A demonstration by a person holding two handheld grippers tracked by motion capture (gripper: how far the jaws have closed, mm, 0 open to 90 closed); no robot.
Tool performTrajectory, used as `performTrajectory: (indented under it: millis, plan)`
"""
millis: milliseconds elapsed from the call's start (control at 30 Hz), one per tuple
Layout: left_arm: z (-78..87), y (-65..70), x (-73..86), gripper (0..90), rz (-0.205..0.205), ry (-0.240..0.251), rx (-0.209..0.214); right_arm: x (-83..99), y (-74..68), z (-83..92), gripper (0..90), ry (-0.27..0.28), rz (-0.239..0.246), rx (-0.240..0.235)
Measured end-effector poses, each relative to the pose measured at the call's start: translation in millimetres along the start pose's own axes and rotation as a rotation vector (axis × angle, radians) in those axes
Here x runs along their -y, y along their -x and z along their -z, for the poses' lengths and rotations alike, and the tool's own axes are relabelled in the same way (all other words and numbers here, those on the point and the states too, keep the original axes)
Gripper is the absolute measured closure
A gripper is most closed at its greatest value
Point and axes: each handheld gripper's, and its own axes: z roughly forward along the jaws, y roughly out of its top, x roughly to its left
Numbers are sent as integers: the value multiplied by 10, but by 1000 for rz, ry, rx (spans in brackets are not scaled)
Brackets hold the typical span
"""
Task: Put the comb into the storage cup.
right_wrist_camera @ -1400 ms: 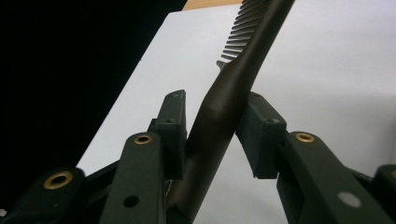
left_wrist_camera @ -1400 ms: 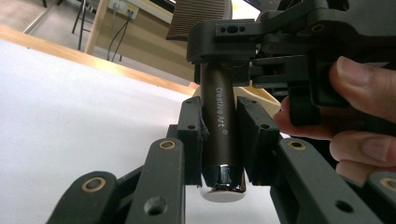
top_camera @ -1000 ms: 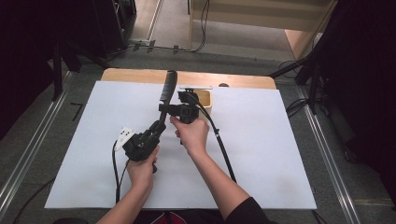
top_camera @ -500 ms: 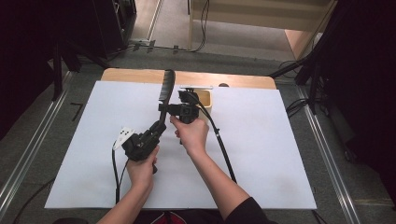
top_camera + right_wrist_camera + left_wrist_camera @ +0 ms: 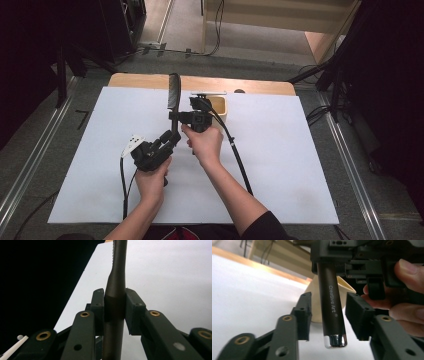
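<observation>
A long dark tool (image 5: 173, 95) with a toothed upper edge and a chrome-capped handle printed "CreativeArt" (image 5: 329, 290) stands nearly upright over the white table sheet. My right gripper (image 5: 196, 118) is shut on the handle (image 5: 118, 265), both pads pressed flat against it (image 5: 115, 305). My left gripper (image 5: 167, 142) sits lower on the same handle. Its jaws have just been opening. In the left gripper view (image 5: 329, 315) the handle's end hangs between the two pads with a gap on each side.
A beige wooden cup (image 5: 221, 109) stands just behind the right gripper, near the table's wooden back edge (image 5: 150, 80). The white sheet (image 5: 300, 165) covers the table. Black cables (image 5: 237, 160) trail from both grippers toward the person.
The left gripper's jaws now stand wider around the handle than before. Both hands and the tool keep their places.
</observation>
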Motion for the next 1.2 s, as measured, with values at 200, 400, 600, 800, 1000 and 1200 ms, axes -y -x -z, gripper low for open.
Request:
performTrajectory:
  millis: [200, 400, 600, 800, 1000, 1200]
  plan:
    - [-12, 14, -36, 462, -5, -48, 16, -13, 27, 23, 700, 7, 15, 19]
    - [2, -3, -87, 446, 22, -68, 20, -33, 67, 40, 700, 15, 27, 46]
    - [16, -40, -137, 444, 26, -103, 20, -49, 88, 66, 700, 25, 47, 65]
    - [2, -80, -196, 418, 57, -173, 28, -56, 140, 93, 700, 36, 64, 94]
    - [-56, -107, -252, 405, 90, -286, 88, -68, 179, 122, 701, 45, 89, 116]
    - [-98, -114, -302, 385, 70, -405, 110, -66, 176, 144, 700, 56, 101, 117]
